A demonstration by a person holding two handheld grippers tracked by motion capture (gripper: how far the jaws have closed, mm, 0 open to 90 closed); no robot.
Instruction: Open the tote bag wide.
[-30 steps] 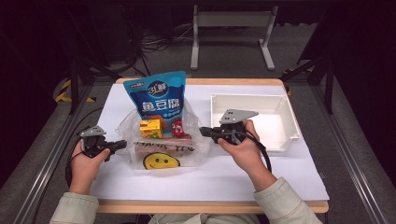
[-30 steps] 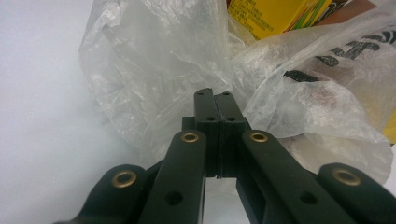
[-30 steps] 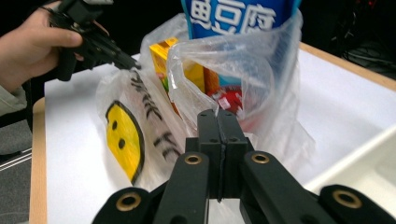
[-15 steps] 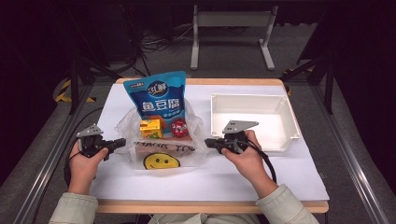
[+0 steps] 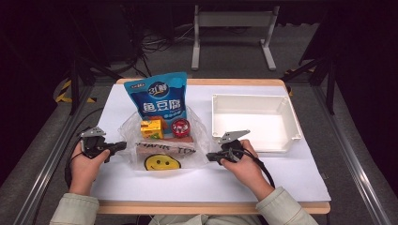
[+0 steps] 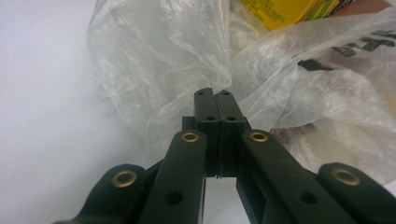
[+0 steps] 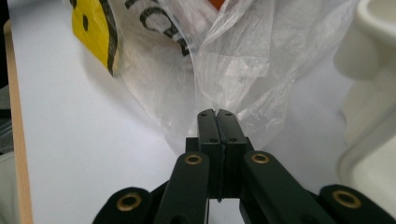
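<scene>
A clear plastic bag (image 5: 187, 151) printed with a yellow smiley (image 5: 162, 162) lies in the middle of the white table. Inside it are a yellow box (image 5: 151, 127), a red round can (image 5: 180, 127) and a tall blue snack pouch (image 5: 162, 98) that sticks out of the far side. My left gripper (image 5: 123, 145) is at the bag's left edge; its jaws are shut, with the film (image 6: 163, 60) gathering at the tips (image 6: 215, 95). At the bag's right edge my right gripper (image 5: 210, 157) sits low, jaws shut (image 7: 217, 114), with the film (image 7: 233, 56) pinched there.
An empty white tray (image 5: 213, 117) stands right of the bag, and its rim (image 7: 373, 93) is close beside my right gripper. White paper covers the table (image 5: 291, 178). Dark floor, cables and a metal stand lie beyond the far edge.
My right gripper has come down toward the table with the bag's right edge, and that side of the bag has sunk. The left gripper has stayed put.
</scene>
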